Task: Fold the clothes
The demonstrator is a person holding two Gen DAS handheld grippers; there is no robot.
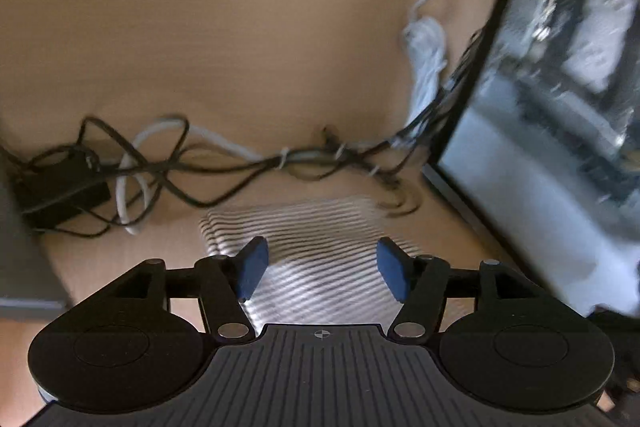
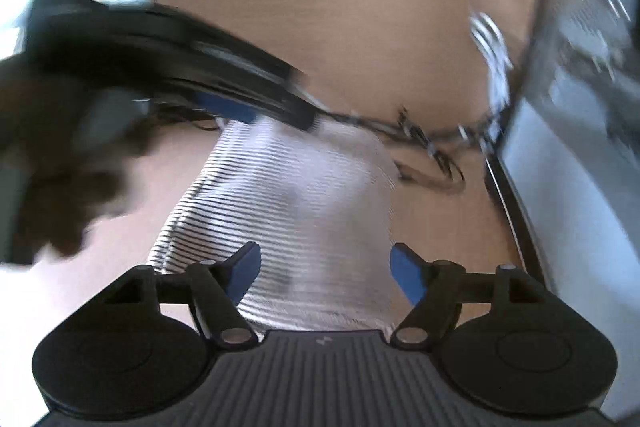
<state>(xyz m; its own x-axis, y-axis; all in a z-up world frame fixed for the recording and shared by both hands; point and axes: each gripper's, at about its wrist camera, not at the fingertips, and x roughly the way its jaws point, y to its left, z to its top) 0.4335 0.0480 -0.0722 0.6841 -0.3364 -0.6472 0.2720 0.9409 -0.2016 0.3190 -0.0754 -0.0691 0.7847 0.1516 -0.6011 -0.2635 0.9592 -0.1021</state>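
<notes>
A folded striped shirt (image 2: pixel 304 203) lay on the table (image 1: pixel 224 27), near a tangle of cables (image 1: pixel 168 163). The right gripper (image 2: pixel 325 277) hung over its near end, jaws spread and empty. The left gripper (image 1: pixel 318 269), likewise spread, hovered over the far end.

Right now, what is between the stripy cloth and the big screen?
In the left wrist view, bare tan table lies between the stripy cloth and the screen; a dark cable loop intrudes at the far end.

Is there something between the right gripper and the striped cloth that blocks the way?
Nothing visible does. The right gripper is open directly over the striped cloth. The left gripper, blurred, is at the cloth's far end, and the cables lie beyond it.
</notes>
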